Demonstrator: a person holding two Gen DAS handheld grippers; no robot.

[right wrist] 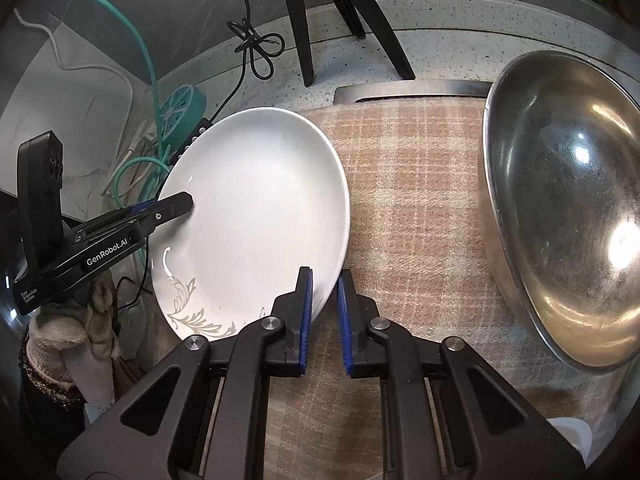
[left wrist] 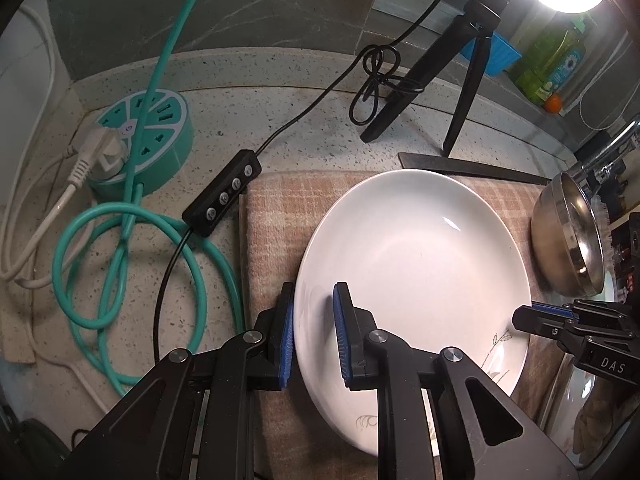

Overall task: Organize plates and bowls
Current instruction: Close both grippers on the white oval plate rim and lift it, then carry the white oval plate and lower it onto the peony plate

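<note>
While the left hand-held gripper (left wrist: 314, 336) straddles the near-left rim of the white plate (left wrist: 416, 248), its blue pads stand a little apart, one outside the rim and one over the plate's inner face, so it brackets the edge without clamping it. In this left wrist view the plate lies on a plaid cloth (left wrist: 276, 216) spread over the speckled desk (left wrist: 248, 120), with a steel bowl (left wrist: 568, 240) just beyond its right edge and a teal power strip (left wrist: 148, 140) well off to the left. From the right wrist view, the right hand-held gripper (right wrist: 324, 314) sits at the plate's (right wrist: 256, 208) near-right rim, pads slightly parted on either side of the edge, seemingly not yet pinching. The plate looks tilted, its right side raised off the cloth (right wrist: 416, 208), and lies ahead and left of this gripper; the bowl (right wrist: 568, 208) lies to its right. Both grippers are equally near, at opposite rims, so a two-sided lift looks likely.
</note>
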